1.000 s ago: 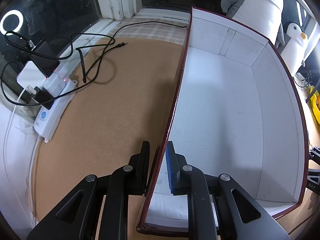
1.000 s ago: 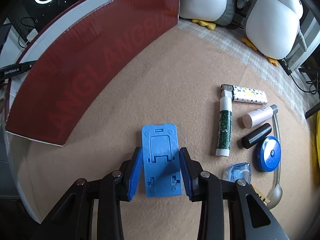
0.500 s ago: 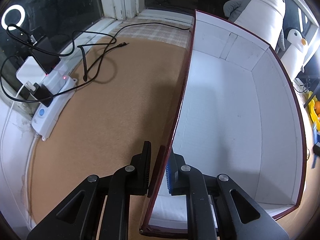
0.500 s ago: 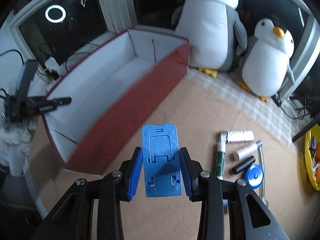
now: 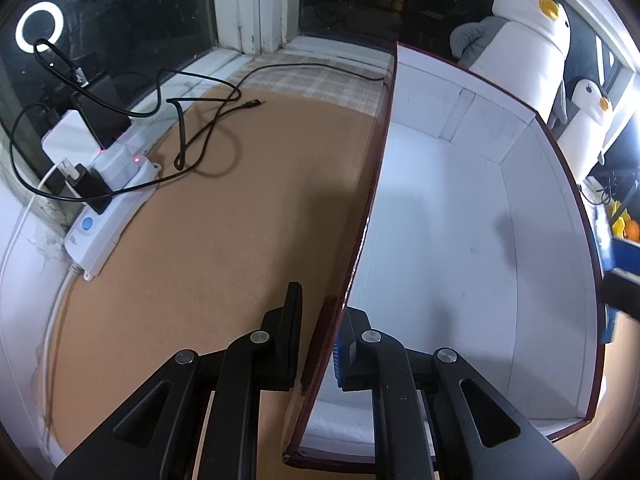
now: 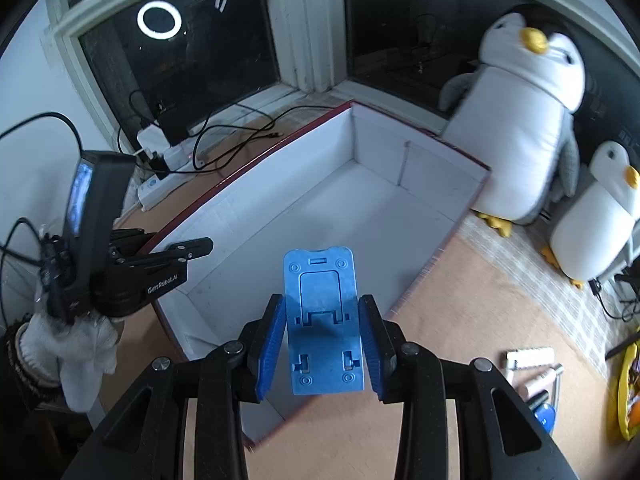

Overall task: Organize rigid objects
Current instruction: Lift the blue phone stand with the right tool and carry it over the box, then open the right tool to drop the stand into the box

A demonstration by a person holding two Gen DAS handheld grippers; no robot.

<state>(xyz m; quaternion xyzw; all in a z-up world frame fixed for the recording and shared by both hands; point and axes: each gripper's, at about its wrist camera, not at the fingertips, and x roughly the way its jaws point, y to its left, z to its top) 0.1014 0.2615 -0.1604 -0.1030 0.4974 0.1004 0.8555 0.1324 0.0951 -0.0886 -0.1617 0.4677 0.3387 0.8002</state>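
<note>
**Now: blue stand held over the open box, left gripper pinching the box wall**

Left wrist view: the left gripper [image 5: 318,340] is clenched on the near long wall of the box [image 5: 460,208], one finger outside the dark red face, the other inside against the white lining. The box stands on a brown mat [image 5: 224,240], and its white floor is bare. Left of it, by the window, a white power strip [image 5: 108,204] lies with black cables [image 5: 200,136] looping across the mat. A large plush penguin [image 5: 524,36] and a smaller one [image 5: 588,120] sit beyond the far end of the box.

Right wrist view: the right gripper [image 6: 322,340] grasps a flat blue plastic stand [image 6: 322,320] by its two long edges, blue pads pressed on either side. The stand hangs in the air above the near corner of the box, over its open interior. At left, a gloved hand [image 6: 76,340] carries the other gripper, whose fingers straddle the box wall. Low at right, several small items [image 6: 536,376] lie together on the mat, too blurred to name.
</note>
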